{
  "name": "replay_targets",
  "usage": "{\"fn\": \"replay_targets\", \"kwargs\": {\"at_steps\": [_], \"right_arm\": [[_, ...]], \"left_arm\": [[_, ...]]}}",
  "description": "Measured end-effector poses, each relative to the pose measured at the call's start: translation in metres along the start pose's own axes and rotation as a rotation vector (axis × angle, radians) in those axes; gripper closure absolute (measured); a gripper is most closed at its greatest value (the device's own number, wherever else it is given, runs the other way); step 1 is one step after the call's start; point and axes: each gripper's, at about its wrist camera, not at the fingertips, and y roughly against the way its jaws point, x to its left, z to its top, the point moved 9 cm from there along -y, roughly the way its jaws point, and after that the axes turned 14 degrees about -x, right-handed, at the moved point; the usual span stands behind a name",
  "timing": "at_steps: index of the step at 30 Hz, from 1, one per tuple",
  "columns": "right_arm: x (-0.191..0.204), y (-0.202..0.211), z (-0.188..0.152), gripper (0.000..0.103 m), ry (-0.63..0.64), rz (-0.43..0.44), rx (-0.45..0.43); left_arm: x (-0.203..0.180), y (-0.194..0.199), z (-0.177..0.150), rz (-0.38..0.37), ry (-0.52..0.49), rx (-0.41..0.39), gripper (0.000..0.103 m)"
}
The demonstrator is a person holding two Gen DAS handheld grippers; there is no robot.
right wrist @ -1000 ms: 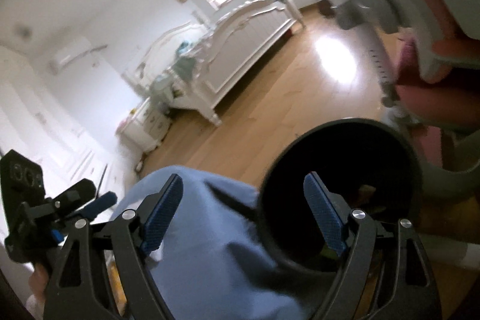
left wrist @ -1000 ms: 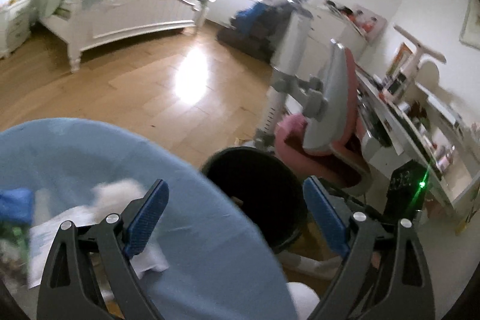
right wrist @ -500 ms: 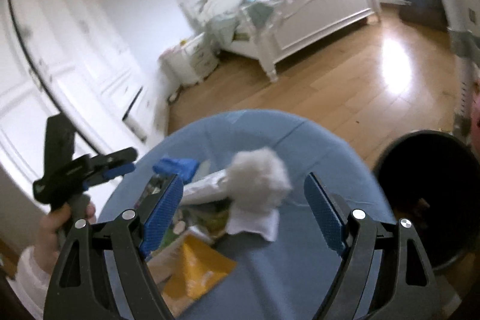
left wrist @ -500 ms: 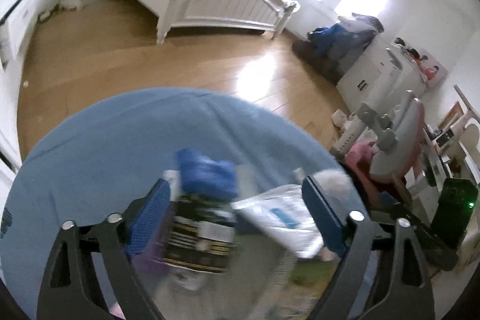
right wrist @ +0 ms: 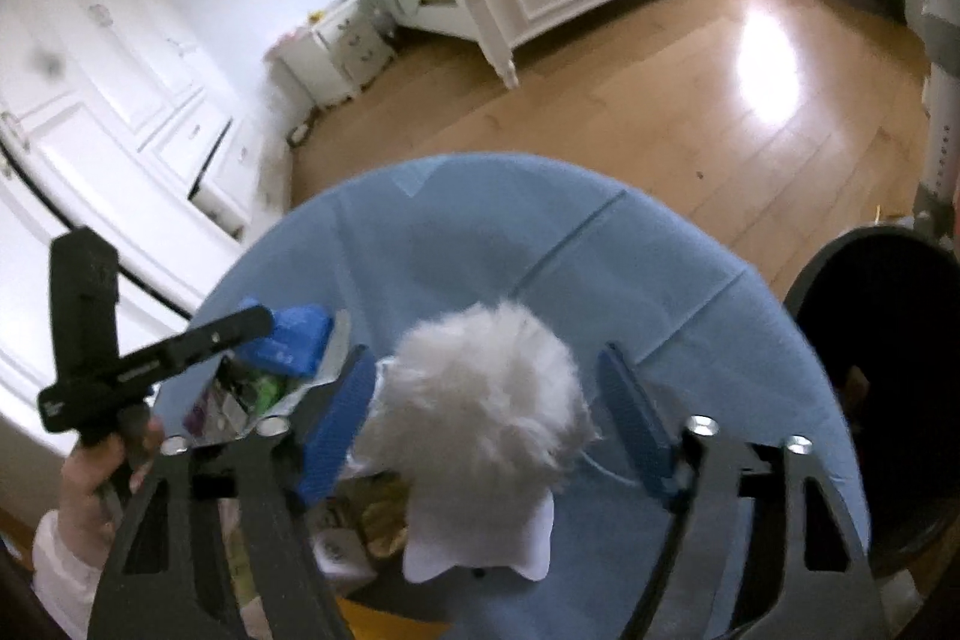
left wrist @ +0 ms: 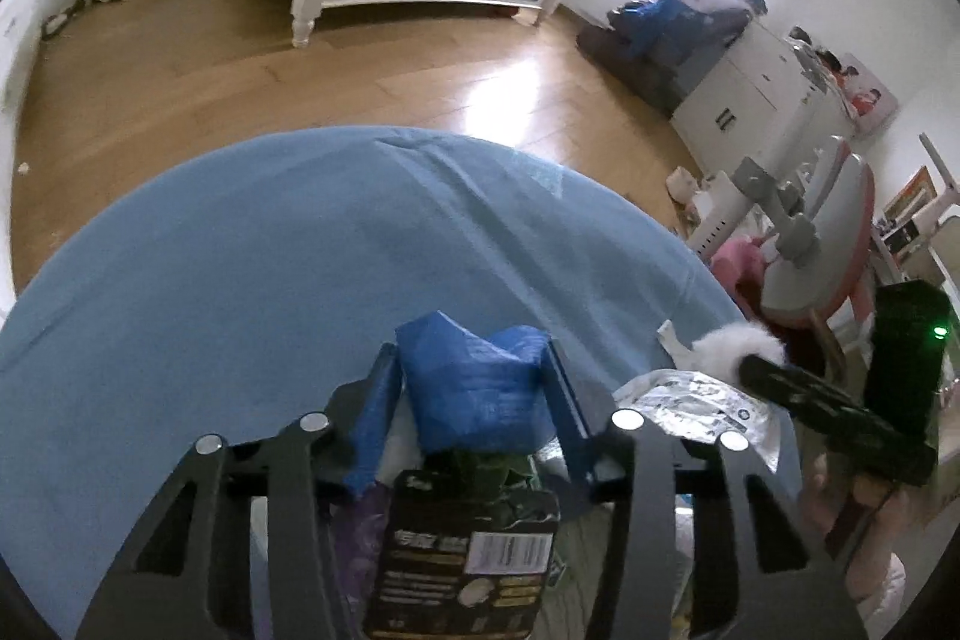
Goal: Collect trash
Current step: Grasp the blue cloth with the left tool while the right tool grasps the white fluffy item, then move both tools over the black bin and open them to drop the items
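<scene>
Two grippers are closing on trash atop the blue table (left wrist: 252, 280) — the left gripper (left wrist: 474, 388) pinching a blue wrapper (left wrist: 480, 376), the right gripper (right wrist: 492, 400) straddling a white fluff ball (right wrist: 480, 388), pads not touching — it risks slipping before reaching the bin (right wrist: 888, 340).

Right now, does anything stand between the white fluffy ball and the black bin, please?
Nothing visible does. The white fluffy ball sits between the right gripper's jaws, which have just been closing; only bare blue tablecloth separates it from the black bin.
</scene>
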Motion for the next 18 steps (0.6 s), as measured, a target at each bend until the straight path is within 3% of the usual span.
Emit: {"fn": "replay_targets", "kwargs": {"at_steps": [3, 7, 12, 18], "right_arm": [[0.003, -0.001, -0.005, 0.055, 0.012, 0.020, 0.007], [0.008, 0.017, 0.000, 0.060, -0.001, 0.050, -0.065], [0.017, 0.069, 0.020, 0.060, 0.014, 0.073, -0.237], [0.016, 0.150, 0.050, 0.060, 0.050, 0.057, -0.461]], "left_arm": [[-0.010, -0.001, -0.003, 0.000, -0.065, -0.006, 0.063], [-0.020, 0.013, 0.002, -0.026, -0.071, -0.057, 0.067], [-0.035, 0.052, 0.028, -0.059, -0.027, -0.174, 0.067], [-0.094, 0.100, 0.056, -0.134, -0.046, -0.287, 0.067]]}}
